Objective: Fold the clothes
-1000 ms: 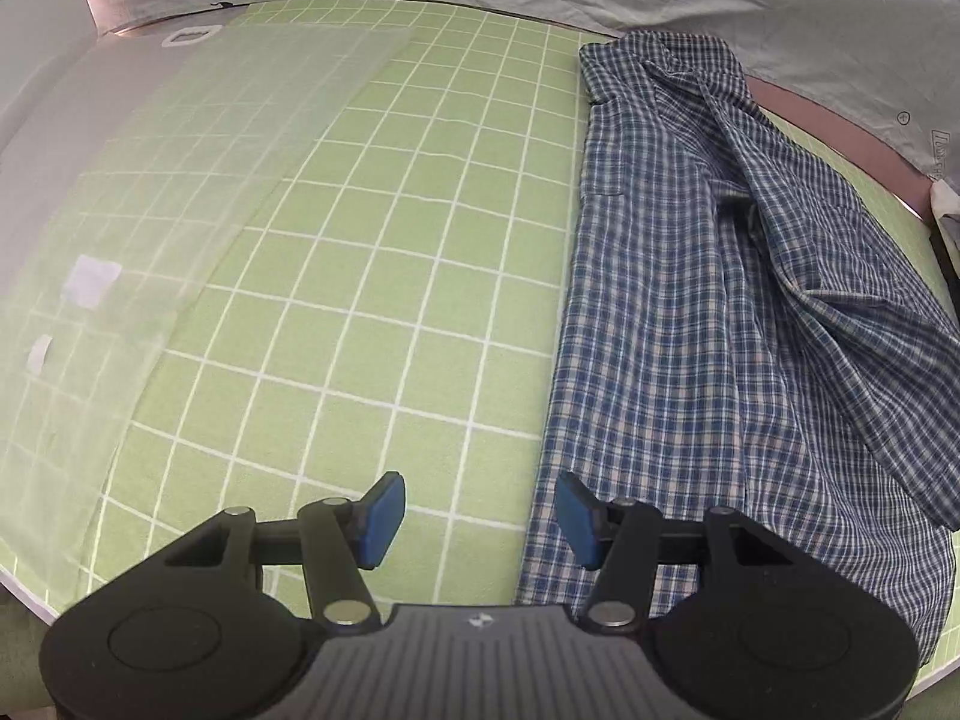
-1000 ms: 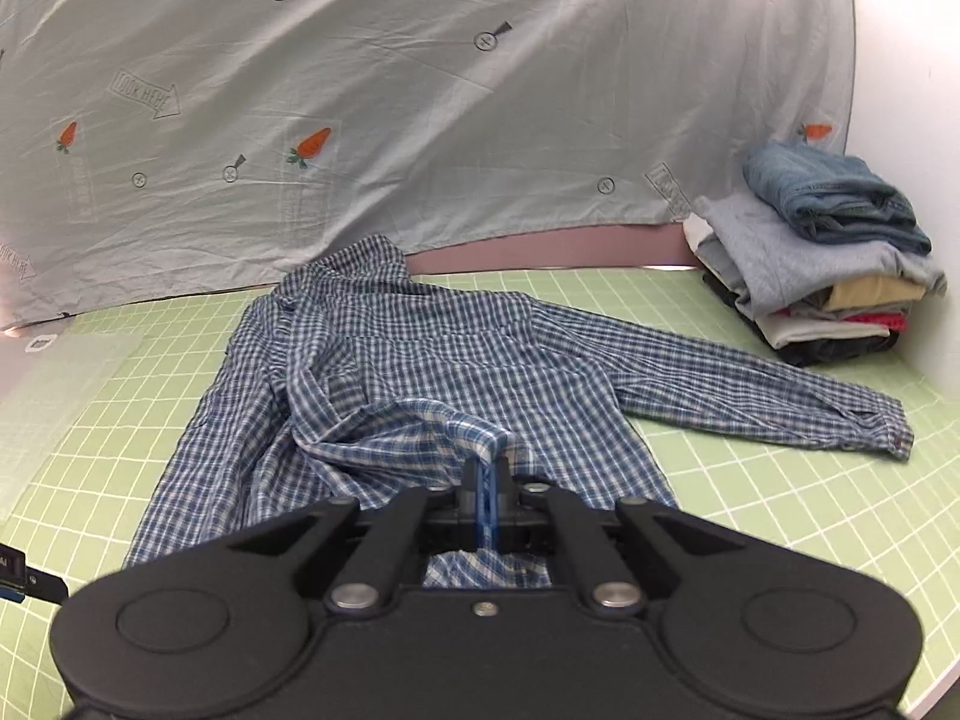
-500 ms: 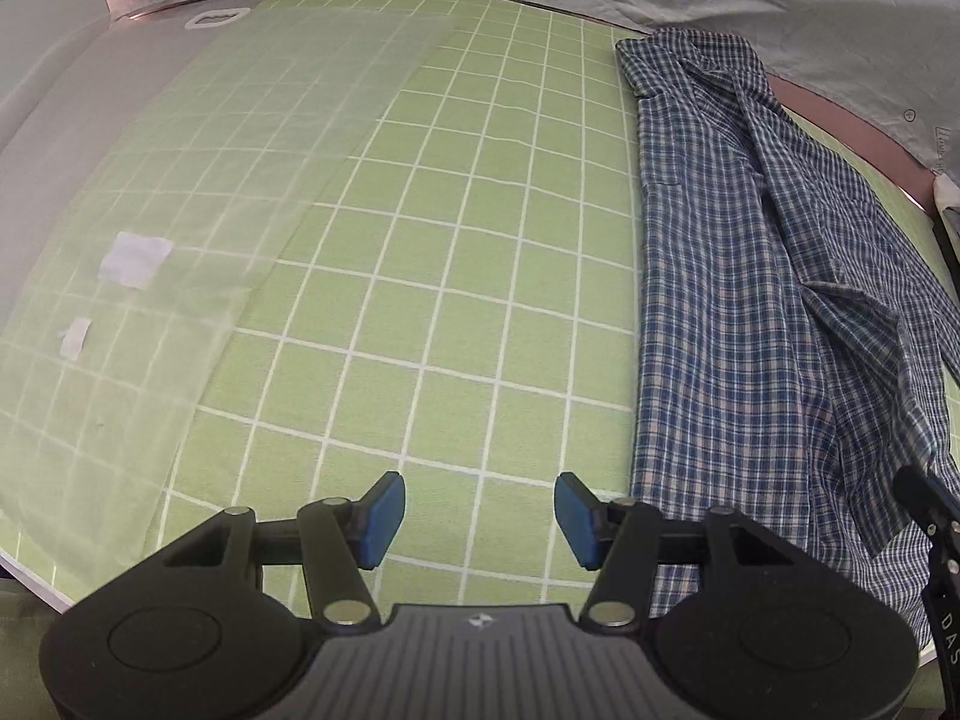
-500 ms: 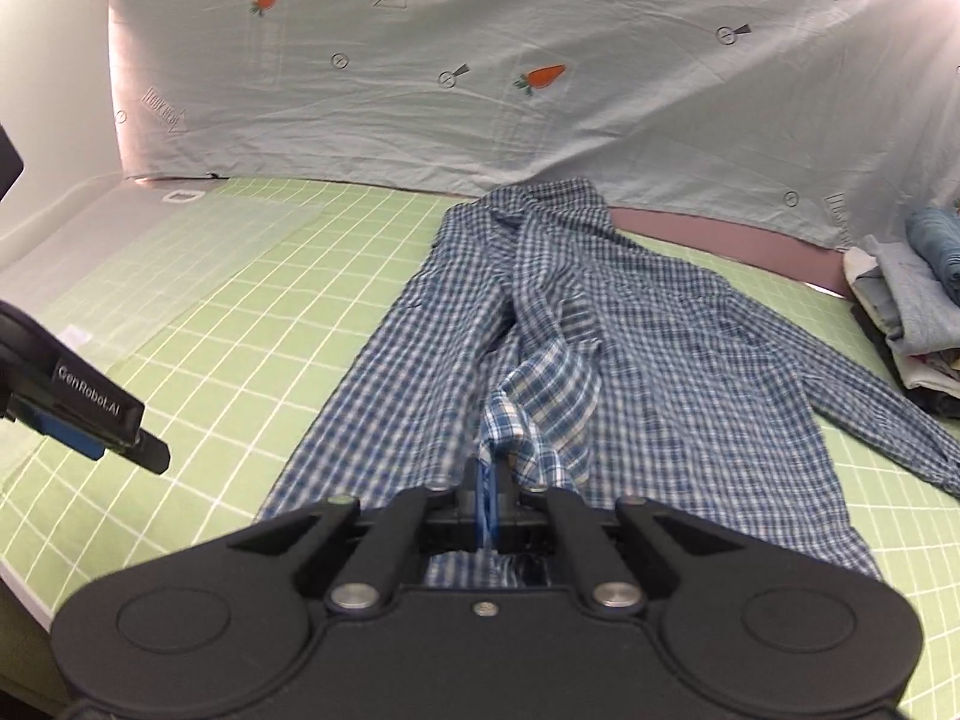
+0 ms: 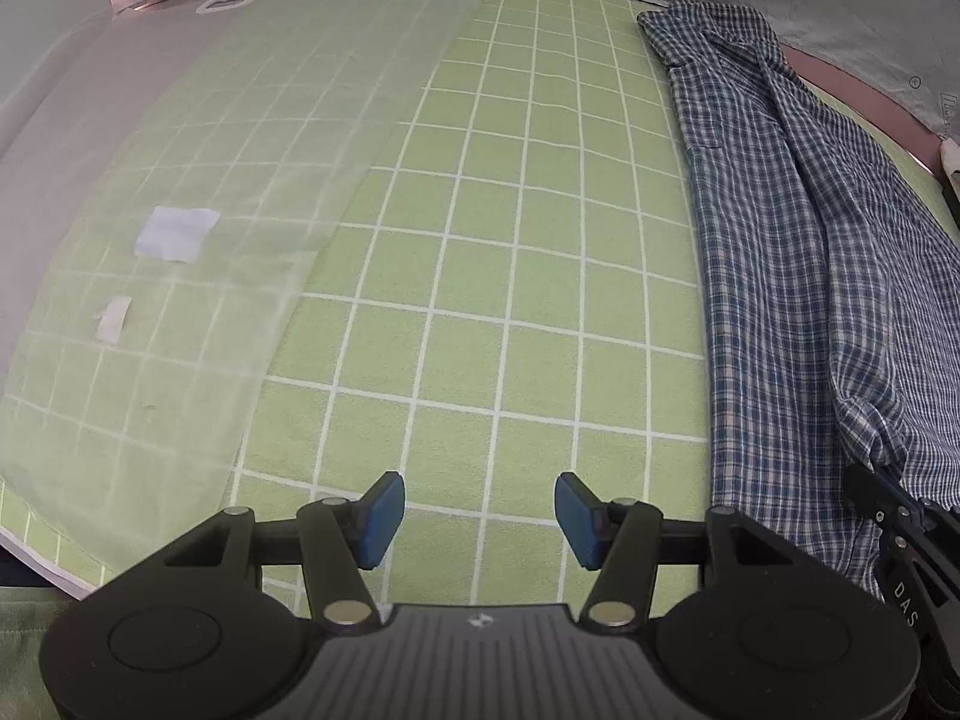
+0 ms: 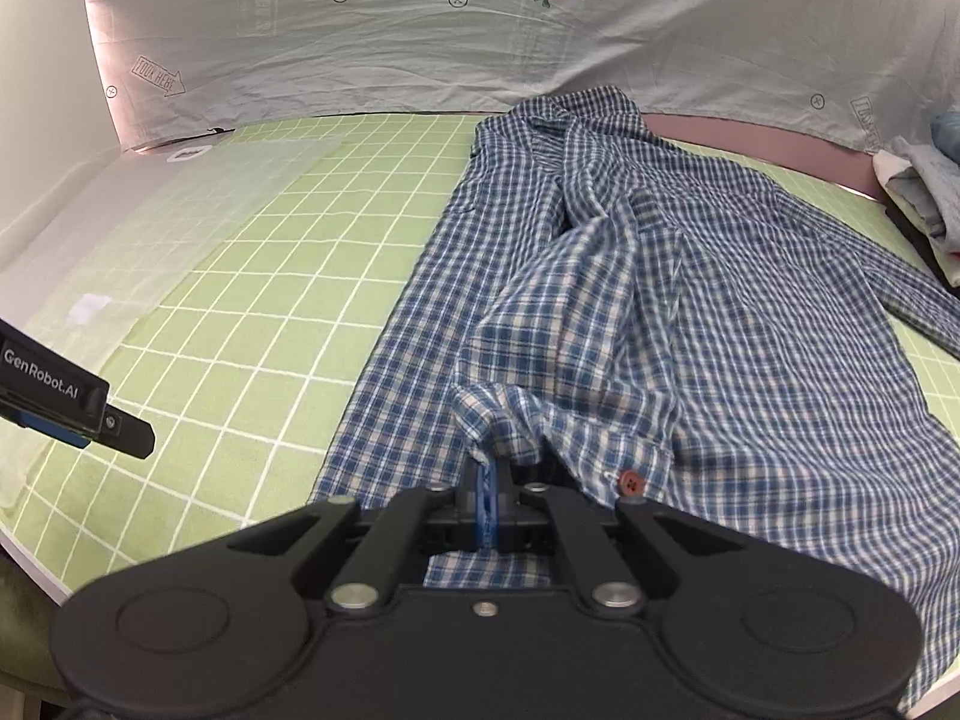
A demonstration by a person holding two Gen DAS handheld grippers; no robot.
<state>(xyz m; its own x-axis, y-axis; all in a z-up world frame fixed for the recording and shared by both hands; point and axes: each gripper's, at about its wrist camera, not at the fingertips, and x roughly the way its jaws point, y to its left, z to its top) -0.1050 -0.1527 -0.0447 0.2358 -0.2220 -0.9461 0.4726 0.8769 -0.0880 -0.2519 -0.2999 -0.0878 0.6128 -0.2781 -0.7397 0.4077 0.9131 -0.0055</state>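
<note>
A blue and white checked shirt [image 6: 690, 312] lies spread on the green grid mat [image 6: 288, 312], collar toward the back. My right gripper [image 6: 487, 501] is shut on a bunched sleeve cuff of the shirt near its front hem. The cuff's red button [image 6: 630, 483] shows just right of the fingers. In the left wrist view the shirt [image 5: 798, 276] runs down the right side. My left gripper [image 5: 477, 519] hovers open over bare mat to the left of the shirt, holding nothing. The right gripper's black body [image 5: 900, 546] shows at the lower right there.
A translucent plastic sheet [image 5: 198, 228] with white tape patches covers the mat's left part. A stack of folded clothes [image 6: 924, 192] sits at the far right. A grey printed cloth backdrop [image 6: 480, 30] hangs behind. The table's front edge [image 6: 36, 564] is close.
The right gripper has carried the cuff left and forward, across the shirt toward its front hem. The left gripper has shifted left, so the shirt sits farther right in its view. It stays open.
</note>
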